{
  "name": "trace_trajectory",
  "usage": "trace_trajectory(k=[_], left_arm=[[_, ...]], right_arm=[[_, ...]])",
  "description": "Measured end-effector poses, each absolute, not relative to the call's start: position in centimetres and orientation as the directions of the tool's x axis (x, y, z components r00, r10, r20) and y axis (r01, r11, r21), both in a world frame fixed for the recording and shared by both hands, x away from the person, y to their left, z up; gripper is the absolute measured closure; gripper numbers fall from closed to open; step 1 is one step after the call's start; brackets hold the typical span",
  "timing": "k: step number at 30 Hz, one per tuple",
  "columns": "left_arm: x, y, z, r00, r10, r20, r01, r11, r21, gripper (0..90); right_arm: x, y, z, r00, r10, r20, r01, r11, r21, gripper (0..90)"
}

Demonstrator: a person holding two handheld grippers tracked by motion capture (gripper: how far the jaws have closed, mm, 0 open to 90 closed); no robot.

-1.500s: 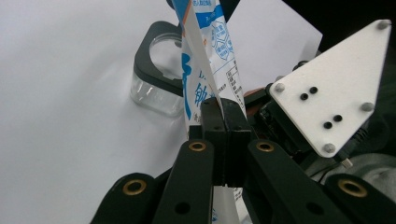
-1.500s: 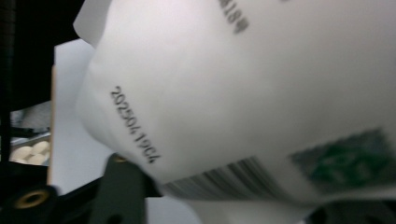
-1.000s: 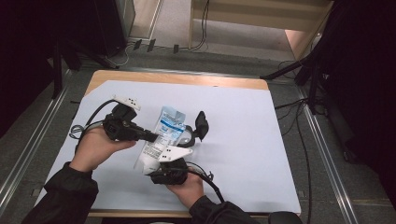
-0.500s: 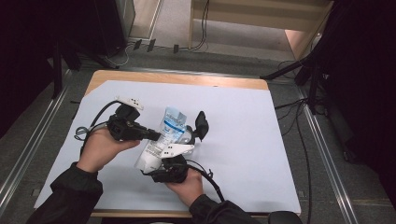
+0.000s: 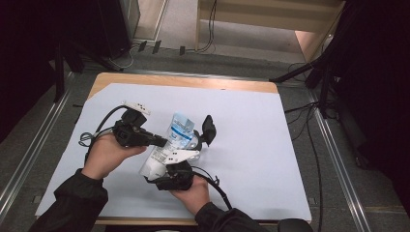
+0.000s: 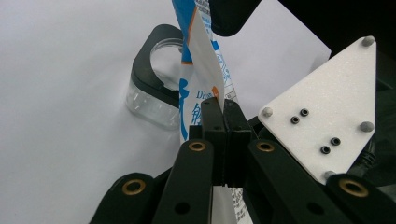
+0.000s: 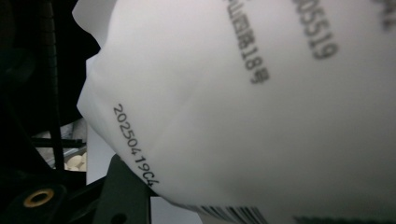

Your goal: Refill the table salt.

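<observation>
A person works at a table (image 5: 290,145) covered by a white sheet, forearms entering from the bottom of the high view. Near the middle of that view, slightly left of centre, a white pouch (image 5: 169,142) with blue print is held up between both grippers.

The left gripper (image 5: 162,141), held in the left hand (image 5: 109,154) at centre left of the high view, points right toward the pouch. In the left gripper view its two jaws are pressed together at mid-frame with the edge of the pouch (image 6: 201,84) clamped between them; the pouch rises from there to the top of the frame.

The right gripper (image 5: 193,150) sits in the right hand (image 5: 193,191) at lower centre of the high view, with its white three-cornered plate (image 5: 181,155) on top, and reaches up to the pouch. In the right gripper view the pouch (image 7: 261,116) covers most of the frame at close range, showing printed digits and a barcode edge; the jaws are mostly hidden, so whether they are clenched cannot be told.

A clear container (image 6: 154,100) with a black top lies on the sheet at upper left of the left gripper view, behind the pouch. The other gripper's plate (image 6: 327,107) shows at the right of that view.
</observation>
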State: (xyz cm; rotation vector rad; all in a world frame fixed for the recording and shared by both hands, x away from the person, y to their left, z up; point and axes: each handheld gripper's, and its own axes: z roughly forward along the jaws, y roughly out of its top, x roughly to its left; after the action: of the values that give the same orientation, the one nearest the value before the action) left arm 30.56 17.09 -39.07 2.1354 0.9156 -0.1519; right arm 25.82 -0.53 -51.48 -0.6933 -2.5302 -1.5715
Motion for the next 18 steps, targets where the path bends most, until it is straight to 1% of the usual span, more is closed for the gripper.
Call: trace_trajectory(k=[6,8,18], left_arm=[[30.71,17.05,-39.0,0.733,0.556,-0.392,0.654,-0.418,0.63,90.0],[30.75,17.01,-38.98,0.732,0.555,-0.395,0.655,-0.414,0.631,90.0],[31.12,16.72,-38.78,0.732,0.556,-0.393,0.655,-0.416,0.631,90.0]], right_arm=[[25.83,-0.63,-51.18,-0.893,0.292,0.343,0.433,0.347,0.832,58.7],[25.88,-0.63,-51.1,-0.887,0.27,0.376,0.452,0.331,0.828,59.0],[26.11,-0.61,-50.76,-0.879,0.237,0.415,0.473,0.311,0.824,59.6]])
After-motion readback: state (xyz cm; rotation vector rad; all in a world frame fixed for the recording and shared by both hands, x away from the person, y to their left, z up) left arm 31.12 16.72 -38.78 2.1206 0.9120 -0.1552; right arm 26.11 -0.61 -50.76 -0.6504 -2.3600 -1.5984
